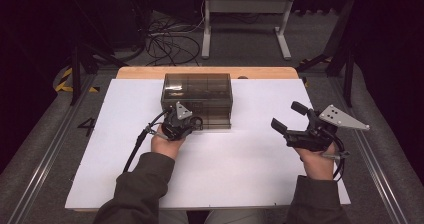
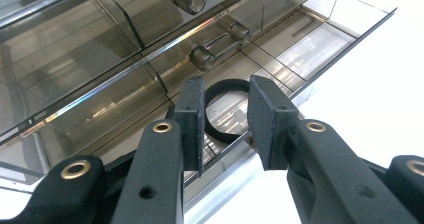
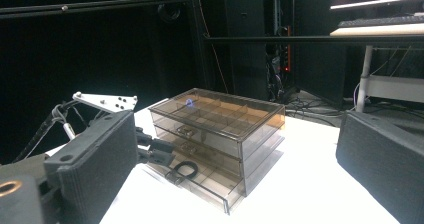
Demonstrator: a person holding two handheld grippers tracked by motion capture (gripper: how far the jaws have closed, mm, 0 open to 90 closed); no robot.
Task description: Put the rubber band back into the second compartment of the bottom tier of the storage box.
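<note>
Dark floor with tangled black cables and a grey metal frame fills the upper part of the high view, and below it a wide white surface (image 1: 240,174) spreads across the middle of the frame, resting on a wooden board whose edge shows along the top. At upper centre of that surface stands a smoked translucent plastic drawer cabinet (image 1: 197,91), its lowest drawer (image 3: 220,184) pulled out toward the person. Lower right of centre, the right hand-held gripper (image 1: 292,119) hangs well apart from the cabinet with its jaws spread wide and nothing between them. Left of centre, the left hand-held gripper (image 1: 192,121) is pressed up to the open drawer; in its own view its jaws stand parted on either side of a small black ring (image 2: 225,109) lying in the drawer's front compartment, not clamped on it, though whether a pad touches it I cannot tell. As I judge it, the main risk is the ring slipping: it lies flat on smooth plastic, so closing off-centre could push it against a divider or flick it out. A jaw could also catch the drawer's front wall and drag the light cabinet, since the other gripper is not bracing it. Readable writing is scarce: a black "4" (image 1: 87,126) marked on the grey floor at the left of the high view, and nothing legible on the cabinet.
</note>
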